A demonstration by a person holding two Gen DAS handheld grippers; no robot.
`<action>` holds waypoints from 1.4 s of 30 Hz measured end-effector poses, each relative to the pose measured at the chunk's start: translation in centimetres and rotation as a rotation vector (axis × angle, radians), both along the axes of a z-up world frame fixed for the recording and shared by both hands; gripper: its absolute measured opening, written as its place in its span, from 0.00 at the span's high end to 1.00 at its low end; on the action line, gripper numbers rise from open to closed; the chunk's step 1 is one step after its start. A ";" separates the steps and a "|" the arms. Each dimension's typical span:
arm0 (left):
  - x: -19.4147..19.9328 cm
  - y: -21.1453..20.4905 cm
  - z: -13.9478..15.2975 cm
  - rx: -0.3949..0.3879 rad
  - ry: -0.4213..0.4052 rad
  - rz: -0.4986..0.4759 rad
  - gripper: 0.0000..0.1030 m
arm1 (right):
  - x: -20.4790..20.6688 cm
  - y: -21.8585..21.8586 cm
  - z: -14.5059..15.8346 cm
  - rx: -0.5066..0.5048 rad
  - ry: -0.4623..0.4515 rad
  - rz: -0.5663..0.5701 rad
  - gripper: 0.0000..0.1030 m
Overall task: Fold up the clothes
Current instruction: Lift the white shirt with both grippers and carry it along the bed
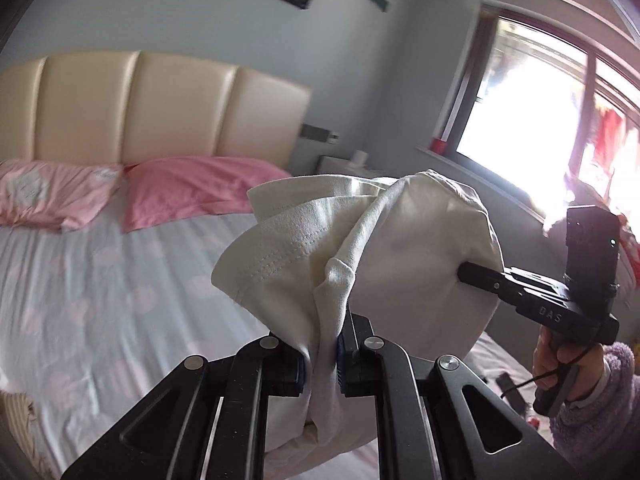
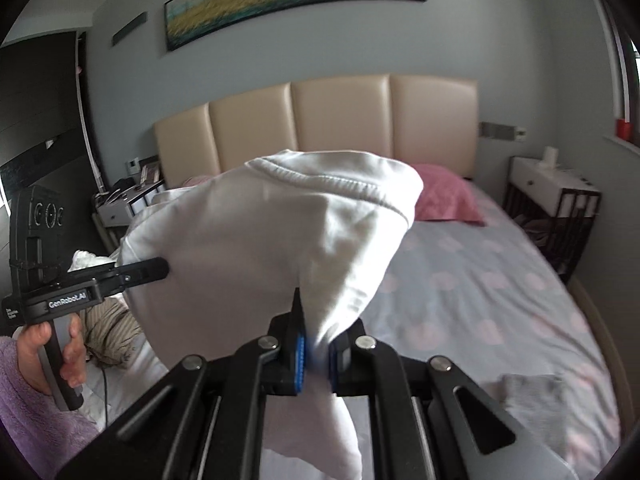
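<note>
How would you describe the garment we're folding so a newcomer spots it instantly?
Start at the bed with the beige headboard. Above its sheet, the white garment hangs bunched between the left gripper and right gripper. Unlike the pink pillows, it is plain white with a stitched hem.

White garment; pale sheet with pink blotches; pink pillows; cream headboard; black grippers, blue pads; purple fleece sleeve.

A bed with a pale dotted sheet carries pink pillows at its head, against a cream padded headboard. A landscape painting hangs above; a white bedside table stands beside the bed.
</note>
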State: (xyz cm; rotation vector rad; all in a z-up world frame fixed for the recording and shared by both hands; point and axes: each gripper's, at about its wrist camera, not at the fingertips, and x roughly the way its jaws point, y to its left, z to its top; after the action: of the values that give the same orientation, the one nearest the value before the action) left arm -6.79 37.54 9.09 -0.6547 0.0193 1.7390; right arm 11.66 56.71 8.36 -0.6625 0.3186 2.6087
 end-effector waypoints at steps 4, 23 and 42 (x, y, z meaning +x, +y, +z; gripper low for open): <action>5.9 5.5 2.1 0.006 0.018 -0.130 0.89 | 6.8 3.3 1.9 0.033 -0.012 -0.094 0.92; 24.5 25.3 -5.3 -0.176 -0.089 -0.497 0.90 | 25.1 15.7 -2.7 -0.056 -0.191 -0.405 0.92; 15.8 40.6 -21.9 -0.468 -0.221 -0.448 0.92 | 19.7 34.4 -21.2 -0.321 -0.411 -0.342 0.92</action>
State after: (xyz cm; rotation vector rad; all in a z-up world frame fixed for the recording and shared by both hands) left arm 9.04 78.14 -12.81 -1.0900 0.3997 1.2247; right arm 31.36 91.13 -12.79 -1.1201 0.6610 2.0558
